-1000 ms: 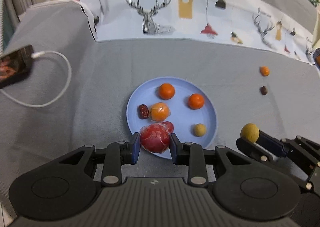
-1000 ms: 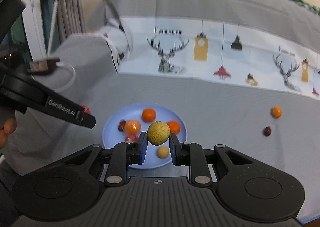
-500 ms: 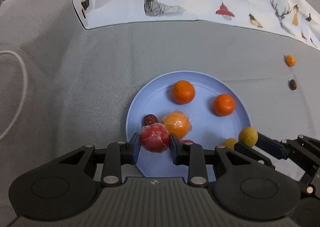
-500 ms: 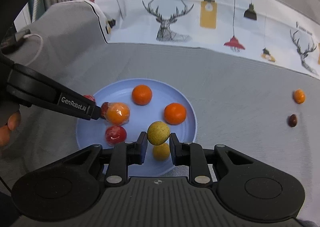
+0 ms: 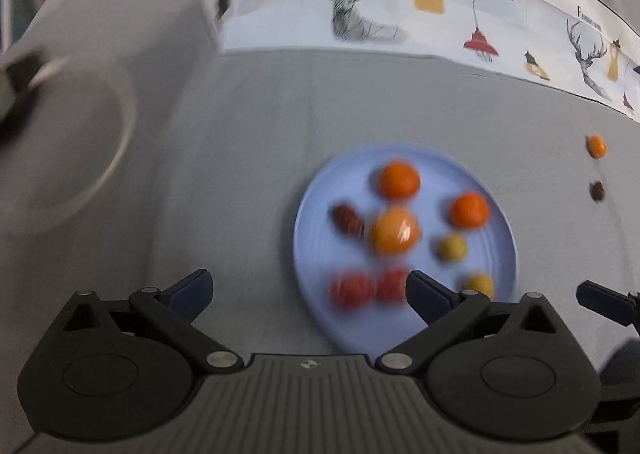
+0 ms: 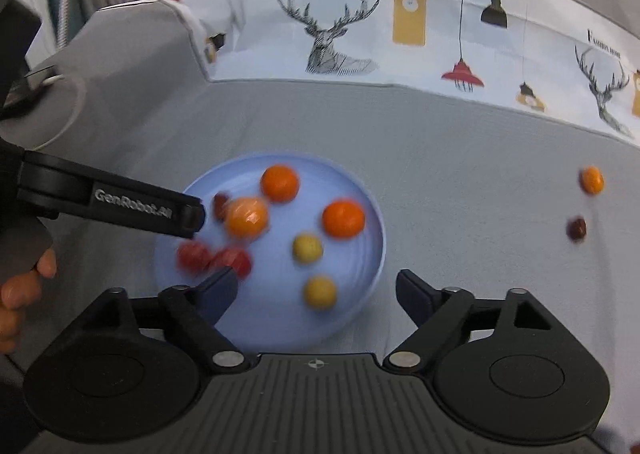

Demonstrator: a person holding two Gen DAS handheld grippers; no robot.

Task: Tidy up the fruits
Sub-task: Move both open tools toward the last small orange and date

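Two grippers hang wide open and empty over the blue plate (image 6: 372, 254): the left gripper (image 5: 308, 290) near the red fruits (image 5: 368, 290), the right gripper (image 6: 316, 290) above a yellow fruit (image 6: 320, 292). Eight fruits lie loose on the plate and could roll off if a finger clips the rim. Well to the right, a small orange fruit (image 6: 591, 180) and a dark fruit (image 6: 576, 229) sit on the grey cloth (image 6: 460, 157), easily nudged away.

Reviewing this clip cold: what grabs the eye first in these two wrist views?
The round pale-blue plate in the middle of the grey cloth, loaded with orange, red and yellow fruits. Both the left gripper and the right gripper hang wide open and hold nothing. Off to the right, a small orange fruit and a dark brown fruit lie on the cloth.
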